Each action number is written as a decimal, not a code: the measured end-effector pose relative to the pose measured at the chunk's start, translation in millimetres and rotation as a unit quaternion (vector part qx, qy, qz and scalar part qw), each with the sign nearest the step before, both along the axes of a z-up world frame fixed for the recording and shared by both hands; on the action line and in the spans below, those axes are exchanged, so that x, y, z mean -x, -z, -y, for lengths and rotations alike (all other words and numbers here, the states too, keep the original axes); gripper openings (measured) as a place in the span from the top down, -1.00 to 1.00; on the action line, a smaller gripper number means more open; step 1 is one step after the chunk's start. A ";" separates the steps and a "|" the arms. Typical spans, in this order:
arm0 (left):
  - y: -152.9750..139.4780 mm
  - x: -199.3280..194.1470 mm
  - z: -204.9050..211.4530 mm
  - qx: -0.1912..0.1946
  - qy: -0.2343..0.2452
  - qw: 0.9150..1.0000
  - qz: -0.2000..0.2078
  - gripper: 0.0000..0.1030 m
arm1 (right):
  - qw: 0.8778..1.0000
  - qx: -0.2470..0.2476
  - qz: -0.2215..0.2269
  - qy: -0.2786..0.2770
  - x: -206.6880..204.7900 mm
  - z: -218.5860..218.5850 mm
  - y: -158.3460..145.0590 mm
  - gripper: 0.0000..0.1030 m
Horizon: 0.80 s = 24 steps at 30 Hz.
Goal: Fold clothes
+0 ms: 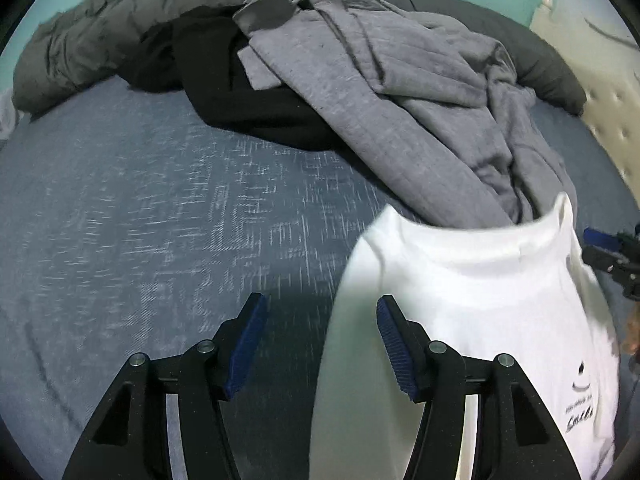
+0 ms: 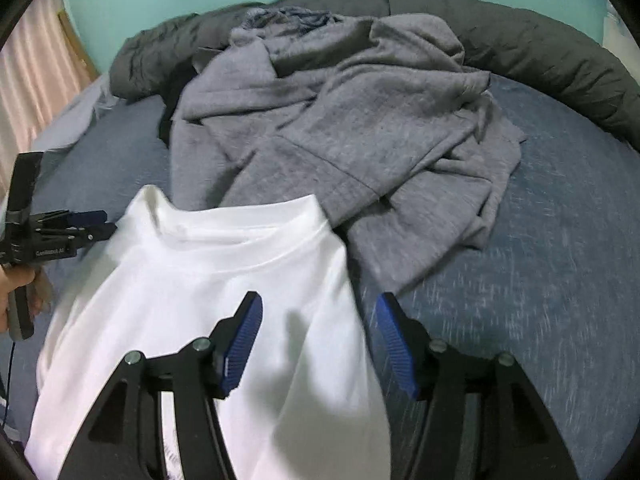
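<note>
The left hand-held gripper [image 1: 322,344] hangs over the bed [image 1: 140,220] with its jaws spread wide and nothing pinched between them; the blue pads [image 1: 394,348] stand apart over bare blue sheet and the white cloth's edge. The white T-shirt [image 1: 472,300] lies flat just to the right of this gripper, its left edge running under the right-hand pad, its collar pointing away from the gripper and a small dark print near the lower right.

The right hand-held gripper [image 2: 318,342] is likewise spread, gripping nothing. In its own view the white T-shirt [image 2: 208,300] lies beneath and to the left of it, the shirt's right edge passing between the two pads, with the left pad [image 2: 242,344] over white cloth and the right pad over the sheet. The left gripper shows at the far left of this view [image 2: 90,226], just beside the shirt's left shoulder, held by a hand [image 2: 18,292].

Beyond the shirt's collar, farther from both grippers, a crumpled grey garment [image 2: 360,140] is heaped on the bed, its near edge touching or overlapping the collar. A black garment [image 1: 224,80] lies beside and partly under the grey one, to the left. A dark grey duvet [image 2: 540,52] is bunched along the far edge of the bed.
</note>
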<state>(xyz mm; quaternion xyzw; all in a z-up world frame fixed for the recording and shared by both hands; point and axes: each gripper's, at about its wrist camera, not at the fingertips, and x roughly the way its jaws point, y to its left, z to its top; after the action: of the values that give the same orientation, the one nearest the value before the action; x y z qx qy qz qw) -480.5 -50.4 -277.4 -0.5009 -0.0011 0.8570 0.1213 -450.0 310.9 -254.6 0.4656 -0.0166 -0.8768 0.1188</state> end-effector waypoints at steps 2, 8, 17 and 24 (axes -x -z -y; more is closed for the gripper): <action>5.1 5.8 1.5 -0.014 0.002 1.000 0.004 -0.19 | 1.000 -0.002 0.005 -0.002 7.9 -1.6 7.9 -0.17; 8.3 9.3 -4.6 -0.035 0.034 0.999 0.002 0.96 | 0.999 -0.018 0.011 -0.028 18.7 7.0 27.5 0.89; -31.2 12.2 -13.5 -0.010 0.044 0.998 -0.040 0.98 | 0.997 -0.031 -0.069 0.006 8.9 -9.5 -4.6 0.96; -63.2 28.3 -1.5 -0.007 0.027 0.997 -0.074 0.98 | 0.994 -0.036 -0.099 0.022 27.9 -8.6 -37.4 0.96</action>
<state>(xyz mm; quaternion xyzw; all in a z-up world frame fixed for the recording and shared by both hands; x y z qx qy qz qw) -508.8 -48.9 -214.2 -0.4348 0.0154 0.8883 0.1475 -477.9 319.5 -217.1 0.3801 0.0169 -0.9210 0.0840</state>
